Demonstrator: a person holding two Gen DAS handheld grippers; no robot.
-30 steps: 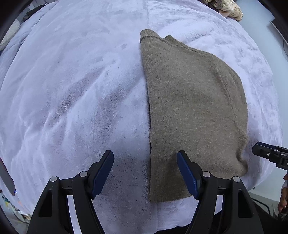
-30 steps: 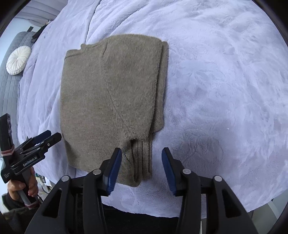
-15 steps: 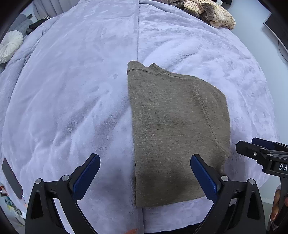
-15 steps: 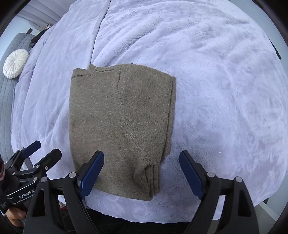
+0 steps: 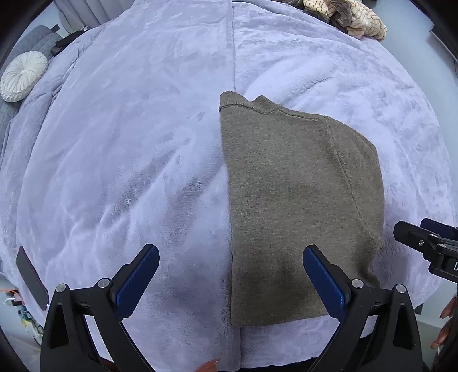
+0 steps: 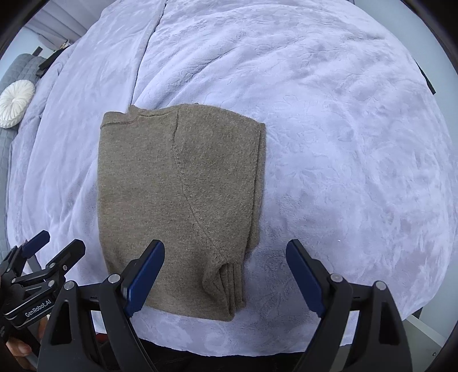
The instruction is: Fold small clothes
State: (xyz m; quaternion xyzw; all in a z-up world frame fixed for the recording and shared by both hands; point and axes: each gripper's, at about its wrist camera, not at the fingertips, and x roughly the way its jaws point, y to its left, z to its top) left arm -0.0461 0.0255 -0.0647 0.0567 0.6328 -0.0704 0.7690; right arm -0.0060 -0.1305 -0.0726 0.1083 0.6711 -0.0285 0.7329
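grippers — left gripper (image 5: 231, 279), right gripper (image 6: 225, 277) — hover spread-jawed over folded sweater (image 6: 180, 197).

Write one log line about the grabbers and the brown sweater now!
left gripper: open | right gripper: open | brown sweater: folded, flat on blanket, unheld

The folded sweater (image 5: 297, 206) is lying on the blanket (image 5: 128, 148); the round cushion (image 5: 23, 75) is sitting at 10 o'clock, the clothes pile (image 5: 352, 17) at 1 o'clock.
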